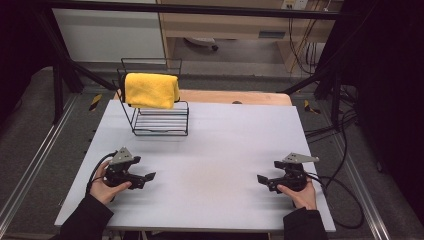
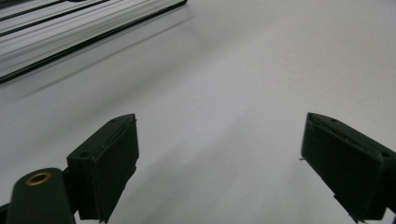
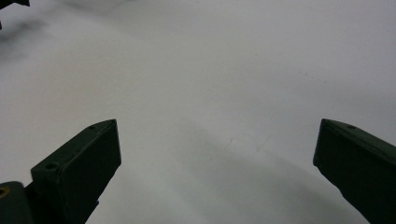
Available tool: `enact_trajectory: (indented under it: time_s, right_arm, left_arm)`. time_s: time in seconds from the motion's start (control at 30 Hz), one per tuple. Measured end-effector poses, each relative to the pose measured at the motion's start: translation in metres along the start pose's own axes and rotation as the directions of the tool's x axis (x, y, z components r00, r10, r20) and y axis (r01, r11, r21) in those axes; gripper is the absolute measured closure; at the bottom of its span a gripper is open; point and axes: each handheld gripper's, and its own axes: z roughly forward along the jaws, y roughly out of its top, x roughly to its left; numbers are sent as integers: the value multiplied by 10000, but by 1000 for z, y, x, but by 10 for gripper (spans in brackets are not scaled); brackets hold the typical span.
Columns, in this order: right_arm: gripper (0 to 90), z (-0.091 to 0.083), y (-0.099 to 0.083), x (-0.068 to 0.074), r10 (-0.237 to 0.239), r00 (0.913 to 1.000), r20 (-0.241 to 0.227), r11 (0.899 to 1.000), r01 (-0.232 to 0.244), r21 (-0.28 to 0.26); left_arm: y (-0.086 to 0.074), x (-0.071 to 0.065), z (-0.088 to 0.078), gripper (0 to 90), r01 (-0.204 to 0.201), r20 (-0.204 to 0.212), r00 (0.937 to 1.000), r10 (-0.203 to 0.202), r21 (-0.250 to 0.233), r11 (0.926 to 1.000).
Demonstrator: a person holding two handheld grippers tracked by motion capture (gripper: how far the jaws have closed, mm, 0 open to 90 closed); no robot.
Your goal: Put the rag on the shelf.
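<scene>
A yellow towel (image 1: pixel 151 90) hangs folded over the top of a black wire rack (image 1: pixel 160 120) at the table's far left. My left gripper (image 1: pixel 148 176) rests low at the near left of the white table (image 1: pixel 215 145), held by a hand, jaws wide apart with nothing between them. In the left gripper view its fingers (image 2: pixel 109 163) frame bare tabletop, and the wire rack's base (image 2: pixel 70 32) runs across the top left. My right gripper (image 1: pixel 262 178) sits at the near right, pointing left, also open. Its fingers (image 3: pixel 84 168) stand far apart over bare table.
A wooden strip (image 1: pixel 240 97) edges the table's far side. Black frame posts (image 1: pixel 60 75) stand at both back corners. Cables (image 1: pixel 345 195) trail off the right edge onto the floor. The table's middle lies between the two grippers.
</scene>
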Motion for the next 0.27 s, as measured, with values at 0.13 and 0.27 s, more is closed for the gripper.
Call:
enact_trajectory:
  time_s: [0.13, 0.27]
  right_arm:
    - [13, 0, -1, 1, -4, 10000, 35, 10000, 4, 90]
    - [10, 1, -2, 1, -34, 10000, 71, 9999, 34, 119]
  left_arm:
    - [-2, 0, 1, 112, 17, 5, 10000, -17, 50, 10000]
    - [-3, -1, 0, 112, -6, 19, 10000, 6, 45, 10000]
